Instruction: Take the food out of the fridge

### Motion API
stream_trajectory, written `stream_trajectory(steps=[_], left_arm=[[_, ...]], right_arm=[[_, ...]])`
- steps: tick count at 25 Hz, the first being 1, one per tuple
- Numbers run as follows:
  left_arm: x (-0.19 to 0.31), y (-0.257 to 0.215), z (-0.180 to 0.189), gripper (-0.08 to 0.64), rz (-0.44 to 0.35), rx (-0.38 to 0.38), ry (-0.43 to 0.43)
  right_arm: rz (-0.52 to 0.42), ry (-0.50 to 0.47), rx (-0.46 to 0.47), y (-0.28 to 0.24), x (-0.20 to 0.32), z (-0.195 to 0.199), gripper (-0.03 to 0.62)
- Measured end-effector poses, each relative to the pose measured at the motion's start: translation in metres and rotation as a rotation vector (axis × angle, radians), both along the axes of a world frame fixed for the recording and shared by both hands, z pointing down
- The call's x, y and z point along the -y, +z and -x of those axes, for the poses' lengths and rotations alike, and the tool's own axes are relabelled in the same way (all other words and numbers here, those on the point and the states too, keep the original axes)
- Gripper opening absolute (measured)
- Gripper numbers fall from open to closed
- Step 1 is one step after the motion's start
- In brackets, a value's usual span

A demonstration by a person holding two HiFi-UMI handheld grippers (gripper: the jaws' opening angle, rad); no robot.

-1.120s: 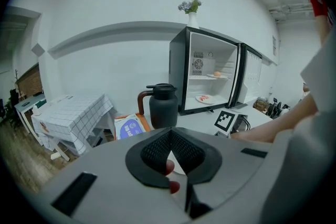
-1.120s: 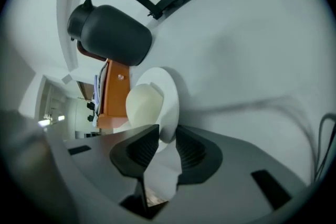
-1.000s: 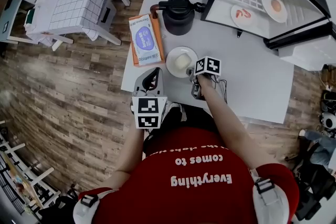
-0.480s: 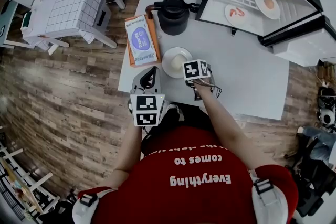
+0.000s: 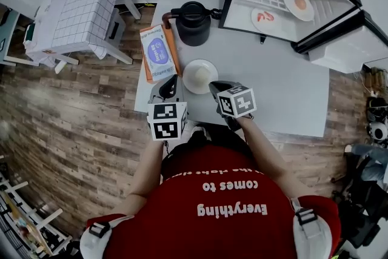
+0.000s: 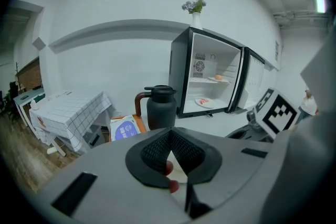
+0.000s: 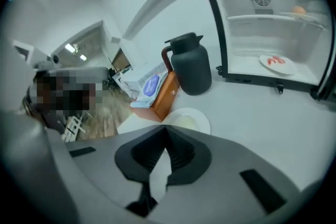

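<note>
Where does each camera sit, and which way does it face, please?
Head view: on the person's head, looking steeply down at the white table; the red shirt, left gripper and right gripper show.
Left gripper view: on the left gripper, looking along its shut jaws toward the black jug and open fridge; the right gripper's marker cube shows.
Right gripper view: on the right gripper, looking along its shut jaws over the plate toward jug and fridge.
Shared: every view shows jug and fridge.
</note>
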State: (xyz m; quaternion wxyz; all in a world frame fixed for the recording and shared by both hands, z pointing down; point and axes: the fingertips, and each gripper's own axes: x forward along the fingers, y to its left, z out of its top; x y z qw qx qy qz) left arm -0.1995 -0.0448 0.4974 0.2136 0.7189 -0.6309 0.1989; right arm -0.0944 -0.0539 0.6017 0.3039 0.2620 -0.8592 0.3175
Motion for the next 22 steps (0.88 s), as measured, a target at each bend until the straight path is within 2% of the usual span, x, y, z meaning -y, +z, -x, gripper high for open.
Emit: stream_trajectory(steps=[6, 9, 13, 17, 22], left_arm=[[0.006, 0.002, -0.014, 0.006, 0.015, -0.057, 0.022], [0.009, 0.005, -0.025, 0.006, 0.023, -0.063, 0.054], [0.013, 0.008, -0.045, 0.006, 0.036, -0.062, 0.124], [0.019, 0.008, -0.062, 0.006, 0.036, -0.035, 0.174], [0.028, 0.01, -0.081, 0.006, 0.045, -0.032, 0.224]], right_arm=[[0.033, 0.136, 0.328, -0.057, -0.011, -0.02, 0.014], [-0.012, 0.164, 0.425, -0.075, -0.015, -0.029, 0.014], [-0.086, 0.165, 0.464, -0.089, -0.017, -0.04, 0.014], [-0.167, 0.176, 0.429, -0.095, -0.012, -0.051, 0.015], [-0.199, 0.209, 0.429, -0.101, -0.006, -0.065, 0.015]])
